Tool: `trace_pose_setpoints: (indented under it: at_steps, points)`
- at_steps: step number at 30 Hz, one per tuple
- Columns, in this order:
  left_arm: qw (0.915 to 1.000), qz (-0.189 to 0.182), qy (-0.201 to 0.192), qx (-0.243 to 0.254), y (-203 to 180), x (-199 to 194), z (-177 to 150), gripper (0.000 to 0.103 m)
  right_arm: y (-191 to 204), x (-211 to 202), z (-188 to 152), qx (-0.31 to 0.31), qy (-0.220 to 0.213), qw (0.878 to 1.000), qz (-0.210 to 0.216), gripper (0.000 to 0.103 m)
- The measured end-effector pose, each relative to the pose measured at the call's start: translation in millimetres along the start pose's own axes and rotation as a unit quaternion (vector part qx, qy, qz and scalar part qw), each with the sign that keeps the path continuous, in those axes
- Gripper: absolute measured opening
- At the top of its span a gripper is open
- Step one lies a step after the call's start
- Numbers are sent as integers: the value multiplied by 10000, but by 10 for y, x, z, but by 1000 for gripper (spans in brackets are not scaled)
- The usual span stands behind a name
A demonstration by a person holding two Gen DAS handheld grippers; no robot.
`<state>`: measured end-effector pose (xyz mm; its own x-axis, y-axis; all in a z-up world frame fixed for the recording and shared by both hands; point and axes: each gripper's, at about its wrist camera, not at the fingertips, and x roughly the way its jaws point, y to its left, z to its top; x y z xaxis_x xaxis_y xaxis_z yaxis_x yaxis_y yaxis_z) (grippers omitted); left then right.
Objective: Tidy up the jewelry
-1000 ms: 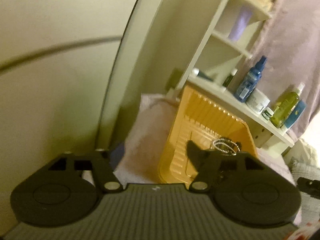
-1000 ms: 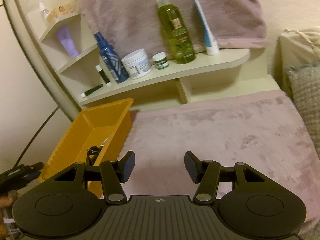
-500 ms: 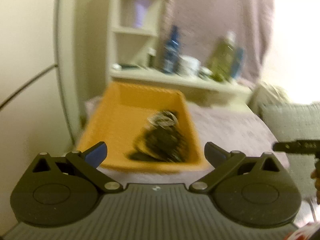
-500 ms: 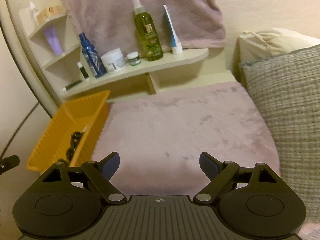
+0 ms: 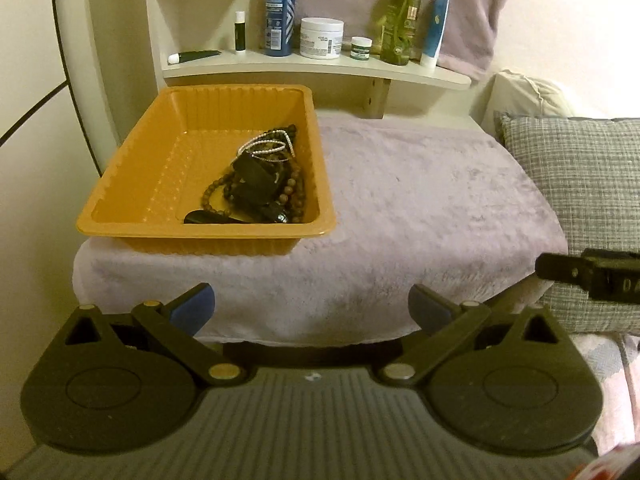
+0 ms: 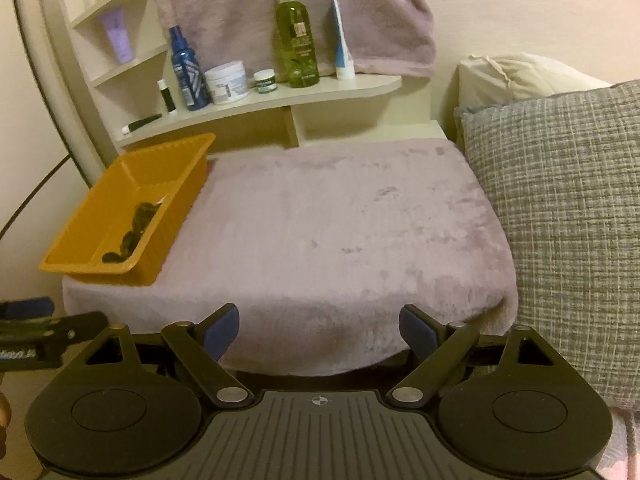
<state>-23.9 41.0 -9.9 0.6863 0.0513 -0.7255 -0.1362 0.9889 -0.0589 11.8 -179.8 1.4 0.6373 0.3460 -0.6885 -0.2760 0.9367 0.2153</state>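
Labels: none legible on shelf (image 5: 280,66) items; print too small/blurred.

L to R, left wrist view: orange tray (image 5: 132,184) sits at left-rear corner of purple fuzzy cover (image 5: 420,208). Jewelry (image 5: 256,184) lies inside tray, right half: brown bead strands, dark pieces, silver bangles on top. Shelf behind tray carries dark tube lying flat, small stick, blue spray bottle (image 5: 280,12), white jar (image 5: 321,38), small green-lid jar, green spray bottle (image 5: 400,20), blue-white tube. Grey woven pillow (image 5: 580,184) at right, touching cover.

Left gripper (image 5: 311,307): fingers spread wide, holding nothing, in front of cover edge. Right gripper (image 6: 319,326): fingers wide, holding nothing.

Room: cream walls, purple cloth hung behind shelf.
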Motion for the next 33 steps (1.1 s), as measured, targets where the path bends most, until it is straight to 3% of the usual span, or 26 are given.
trace_pose_setpoints:
  at_steps: [12,33]
  points:
    - [9994,252,-125,206,-153,-87,3,102,156,-113,-64,-186,5,9998,18,87]
    - [9996,162,-105,181,-162,-77,-35,102,118,-66,-66,-291,131,9994,110,87]
